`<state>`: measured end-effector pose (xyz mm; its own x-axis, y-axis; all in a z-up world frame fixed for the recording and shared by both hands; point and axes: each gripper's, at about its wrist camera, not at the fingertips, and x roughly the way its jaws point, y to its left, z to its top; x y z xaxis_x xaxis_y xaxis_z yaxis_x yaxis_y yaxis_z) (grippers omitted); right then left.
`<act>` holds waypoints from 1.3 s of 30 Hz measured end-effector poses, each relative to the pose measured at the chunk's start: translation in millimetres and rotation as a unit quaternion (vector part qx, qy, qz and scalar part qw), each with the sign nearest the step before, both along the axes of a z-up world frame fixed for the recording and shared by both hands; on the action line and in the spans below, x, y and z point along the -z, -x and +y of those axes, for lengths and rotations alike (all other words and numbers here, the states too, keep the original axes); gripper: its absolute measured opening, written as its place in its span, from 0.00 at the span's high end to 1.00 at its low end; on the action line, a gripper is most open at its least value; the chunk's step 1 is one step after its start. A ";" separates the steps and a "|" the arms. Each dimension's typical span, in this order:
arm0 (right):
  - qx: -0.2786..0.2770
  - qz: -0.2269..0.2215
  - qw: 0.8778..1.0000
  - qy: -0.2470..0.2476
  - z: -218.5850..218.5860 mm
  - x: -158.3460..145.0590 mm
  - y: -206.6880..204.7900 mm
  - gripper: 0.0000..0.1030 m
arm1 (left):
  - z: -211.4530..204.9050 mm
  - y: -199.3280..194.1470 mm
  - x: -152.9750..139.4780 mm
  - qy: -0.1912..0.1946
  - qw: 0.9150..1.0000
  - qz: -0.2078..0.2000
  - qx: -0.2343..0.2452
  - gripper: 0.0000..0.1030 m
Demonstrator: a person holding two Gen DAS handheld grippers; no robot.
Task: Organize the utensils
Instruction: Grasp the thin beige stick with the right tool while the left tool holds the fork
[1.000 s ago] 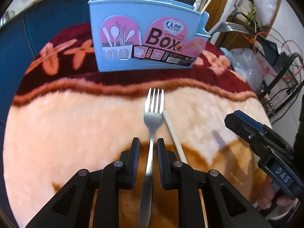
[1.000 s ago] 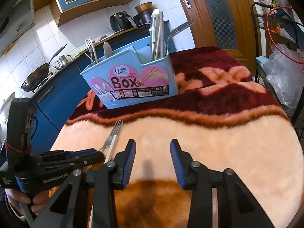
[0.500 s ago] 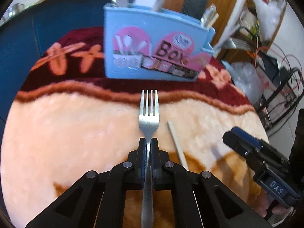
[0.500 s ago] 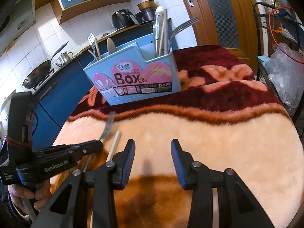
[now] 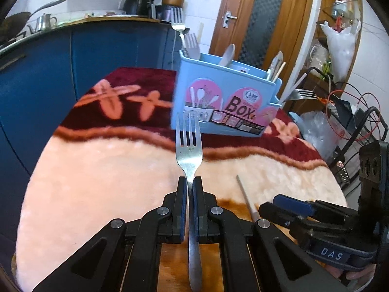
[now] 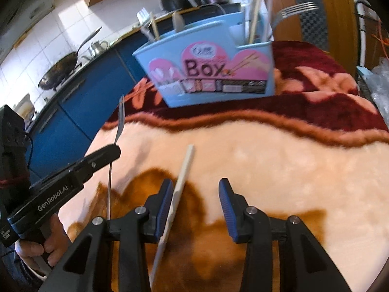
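My left gripper (image 5: 190,182) is shut on a steel fork (image 5: 189,146) at its neck and holds it above the plush blanket, tines pointing at the blue utensil box (image 5: 226,102). The fork also shows in the right wrist view (image 6: 119,119), held by the left gripper (image 6: 114,149). My right gripper (image 6: 195,189) is open and low over the blanket, with a white chopstick (image 6: 181,177) lying between its fingers, close to the left finger. The chopstick also shows in the left wrist view (image 5: 245,199). The box (image 6: 209,73) holds several forks, spoons and chopsticks.
The table is covered by a peach and maroon blanket (image 5: 97,170). Blue kitchen cabinets (image 5: 48,73) stand to the left, with a wok (image 6: 60,73) and kettle on the counter. A wire rack with cables (image 5: 352,126) and a plastic bag stand on the right.
My left gripper closed on the fork and lifted it off the blanket. My right gripper moved left and down, so the chopstick now lies between its open fingers.
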<state>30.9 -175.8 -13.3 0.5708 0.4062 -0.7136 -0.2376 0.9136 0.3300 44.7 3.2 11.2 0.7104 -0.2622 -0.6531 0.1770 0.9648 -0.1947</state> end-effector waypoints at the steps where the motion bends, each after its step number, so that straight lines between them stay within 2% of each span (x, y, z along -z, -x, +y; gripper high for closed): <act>1: -0.002 0.001 1.000 0.005 2.7 0.1 -0.7 0.59 | 1.7 0.1 0.8 0.002 1.000 0.000 -0.002 0.96; 13: -0.034 0.009 0.994 0.104 34.8 3.6 -11.8 0.58 | 14.3 0.9 8.9 0.021 1.000 0.011 -0.012 0.95; 19: -0.036 0.002 0.991 0.129 38.7 4.9 -14.4 0.74 | 16.9 0.7 11.1 0.026 0.999 0.014 -0.016 0.95; 21: -0.030 0.001 0.992 0.124 35.7 5.2 -15.8 0.85 | 17.7 1.3 11.0 0.027 0.999 0.013 -0.016 0.95; 27: -0.025 0.003 0.998 0.063 19.4 4.3 -16.9 0.92 | 18.4 4.6 7.6 0.029 0.999 0.002 -0.013 0.96; 34: -0.011 -0.014 1.000 -0.006 4.9 0.6 -10.3 0.92 | 16.8 8.9 0.5 0.035 0.999 -0.019 -0.009 0.96; 39: 0.004 -0.057 0.998 -0.039 -3.5 -12.1 -4.2 0.92 | 15.2 12.8 -8.3 0.041 0.998 -0.041 -0.004 0.96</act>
